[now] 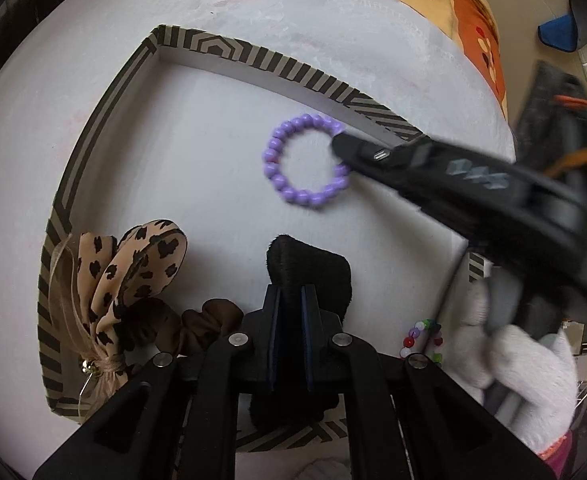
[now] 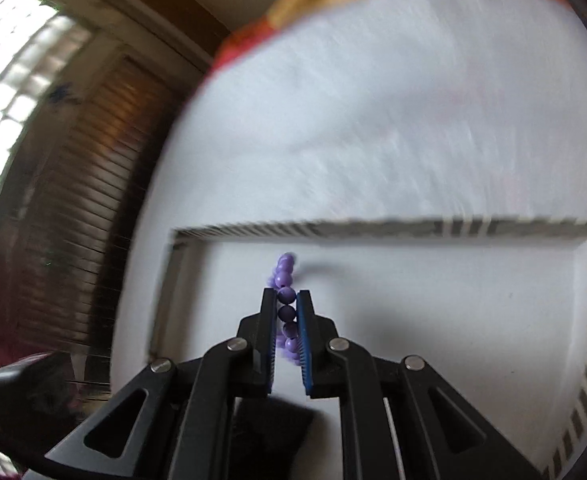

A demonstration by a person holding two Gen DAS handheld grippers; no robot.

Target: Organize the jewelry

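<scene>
A purple bead bracelet (image 1: 304, 160) hangs over the white floor of a shallow box with a striped rim (image 1: 253, 56). My right gripper (image 1: 339, 144) comes in from the right and is shut on the bracelet's right side. In the right wrist view the beads (image 2: 286, 295) sit pinched between its blue pads, and the box rim (image 2: 373, 227) lies ahead. My left gripper (image 1: 291, 292) is shut on a black velvety scrunchie (image 1: 309, 264), low over the box's near part.
A leopard-print bow (image 1: 133, 268) and a brown scrunchie (image 1: 209, 324) lie in the box's left near corner. A multicoloured bead bracelet (image 1: 421, 338) sits by the right wall. A white-gloved hand (image 1: 525, 368) holds the right gripper. The box rests on white cloth; a patterned blanket (image 1: 473, 12) lies beyond.
</scene>
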